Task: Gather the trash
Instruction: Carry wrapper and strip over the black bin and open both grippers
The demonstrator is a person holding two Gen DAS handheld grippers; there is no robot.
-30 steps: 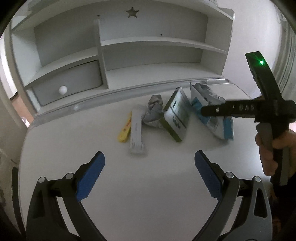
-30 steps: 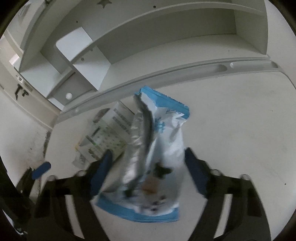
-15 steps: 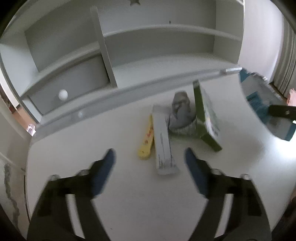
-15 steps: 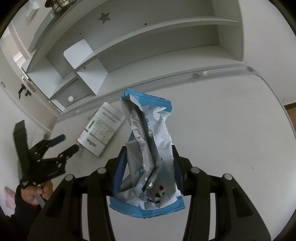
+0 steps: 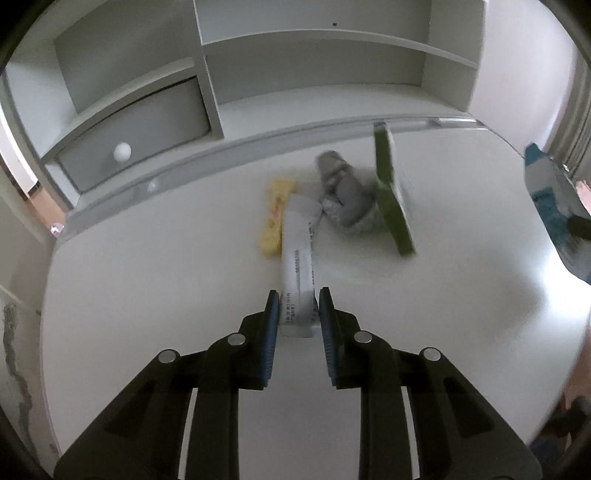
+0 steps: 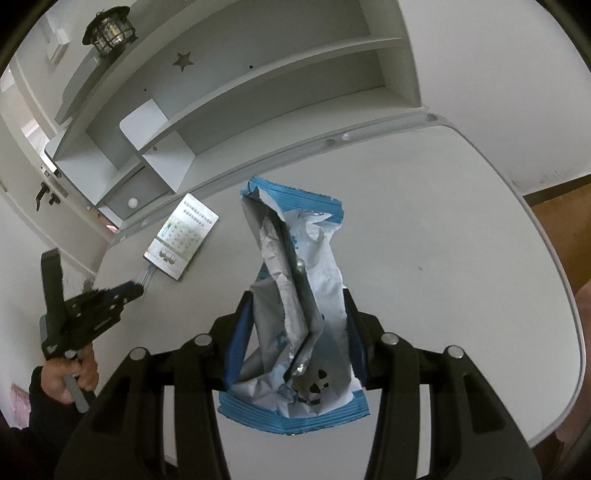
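On the white desk [image 5: 147, 295] lie a long white sachet [image 5: 297, 240], a yellow sachet [image 5: 275, 218], a crumpled grey wrapper [image 5: 345, 195] and a green-edged box [image 5: 391, 199] leaning on it. My left gripper [image 5: 295, 314] has the near end of the white sachet between its blue pads; its jaws are closing and the pads touch the sachet's sides. My right gripper [image 6: 297, 306] is shut on a crumpled blue-and-white snack bag [image 6: 306, 236], held above the desk to the right of the pile. That bag [image 5: 550, 199] shows at the left wrist view's right edge.
A white shelf unit with a drawer [image 5: 140, 133] stands along the back of the desk. A black lantern [image 6: 110, 31] sits on top of it. The box [image 6: 181, 236], my left gripper [image 6: 129, 290] and the person's hand [image 6: 70, 373] show at the left.
My left gripper came forward to the white sachet and its jaws narrowed from wide apart onto it. My right gripper shut on the snack bag and carried it away to the right of the pile.
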